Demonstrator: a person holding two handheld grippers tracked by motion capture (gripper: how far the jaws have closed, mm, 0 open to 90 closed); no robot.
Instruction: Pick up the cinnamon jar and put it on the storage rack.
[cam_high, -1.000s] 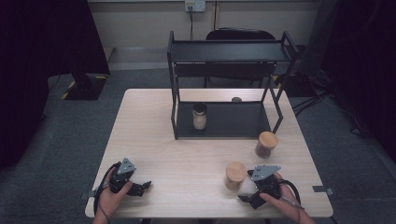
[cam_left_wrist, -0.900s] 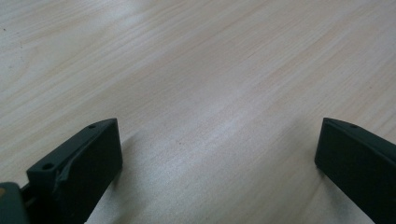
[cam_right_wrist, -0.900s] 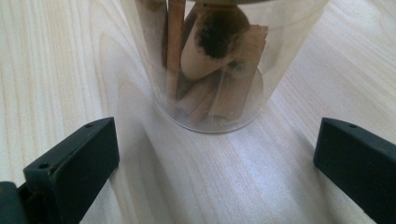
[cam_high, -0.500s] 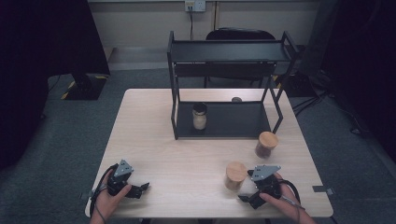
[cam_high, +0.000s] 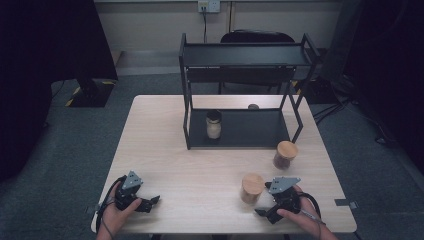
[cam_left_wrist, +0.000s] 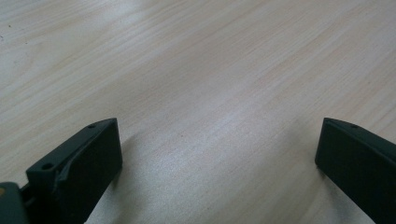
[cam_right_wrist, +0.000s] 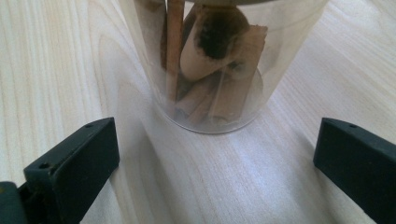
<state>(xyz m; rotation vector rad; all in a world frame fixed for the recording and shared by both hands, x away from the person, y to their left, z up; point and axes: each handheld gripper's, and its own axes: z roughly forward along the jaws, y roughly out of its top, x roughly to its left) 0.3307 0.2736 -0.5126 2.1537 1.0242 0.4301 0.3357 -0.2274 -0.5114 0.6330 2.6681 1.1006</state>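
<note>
Right gripper (cam_high: 264, 212) near the table's (cam_high: 200, 170) front edge, jaws spread wide and holding nothing. Straight ahead of the fingers (cam_right_wrist: 74, 163), just beyond their tips and centred in the gap: the cinnamon jar (cam_right_wrist: 210, 65), upright, long axis vertical, base on the wood. In the high view, the same jar (cam_high: 252, 187) just beside this gripper, apart from it, not touched. Far nearer to the right gripper than to the left gripper (cam_high: 150, 202), which rests well off across the table, jaws likewise wide over bare wood (cam_left_wrist: 210, 93). Probably a short push forward, then a squeeze on the glass wall.

Clear, round glass, wooden lid on top, rolled brown cinnamon sticks standing and leaning inside. Smooth curved sides, likely slippery if gripped off-centre.

Farther beyond the fingers: a second wooden-lidded jar (cam_high: 285, 155) with darker contents, then a black shelf rack (cam_high: 240, 90) with a small dark-lidded jar (cam_high: 213, 125) on its lower level.
</note>
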